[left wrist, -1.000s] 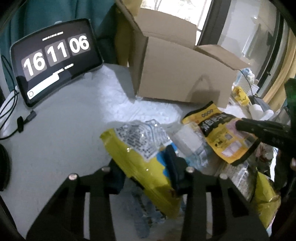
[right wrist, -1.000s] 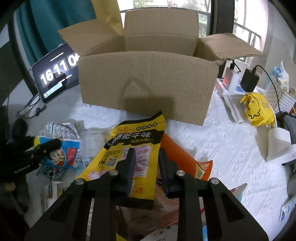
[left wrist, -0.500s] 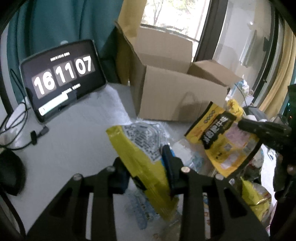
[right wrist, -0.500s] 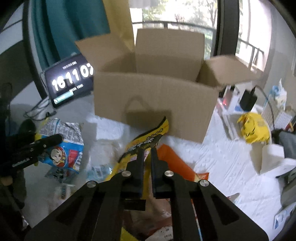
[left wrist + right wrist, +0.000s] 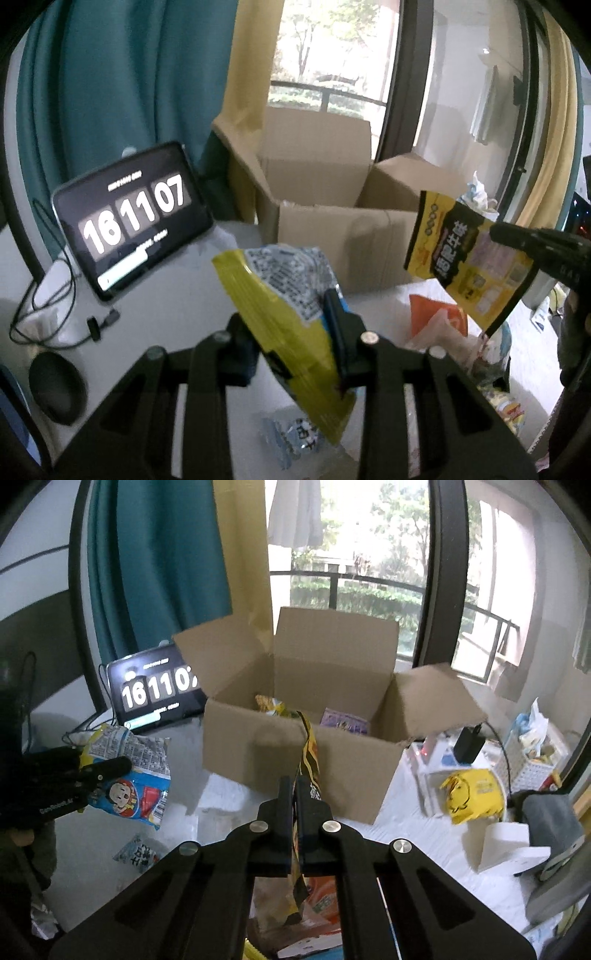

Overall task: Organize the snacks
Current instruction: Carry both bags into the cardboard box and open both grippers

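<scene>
White cloth is covering the table (image 5: 413,834) in front of a balcony window, and one open cardboard box (image 5: 295,753) is standing at the middle of it with its flaps spread, evidently the place the snacks are meant to go. Two packets are already lying inside it, a yellow one (image 5: 271,705) and a purple one (image 5: 343,720).

Each hand is carrying one bag clear of the table. The left gripper (image 5: 291,332) is clamping a puffy yellow-and-blue snack bag (image 5: 284,295) across its middle, the jaws standing apart only by the bag's bulk; the bag is hanging tilted between them, near the box's left side. The right gripper (image 5: 294,812) is pinching a flat yellow-and-black packet (image 5: 308,760) edge-on, its jaws nearly meeting on the thin film, and the packet is rising just before the box's front wall. Holding both aloft at once is probably meant to let the pair drop over the rim in a single trip.

One tablet clock (image 5: 133,218) is leaning beside the box. On the cloth below, loose snacks are waiting: one orange bag (image 5: 439,321) and one small blue-white pouch (image 5: 138,853) are plain to see, with further wrappers too jumbled to count. One yellow bag (image 5: 472,794) and one paper roll (image 5: 506,842) are sitting off to the right.
</scene>
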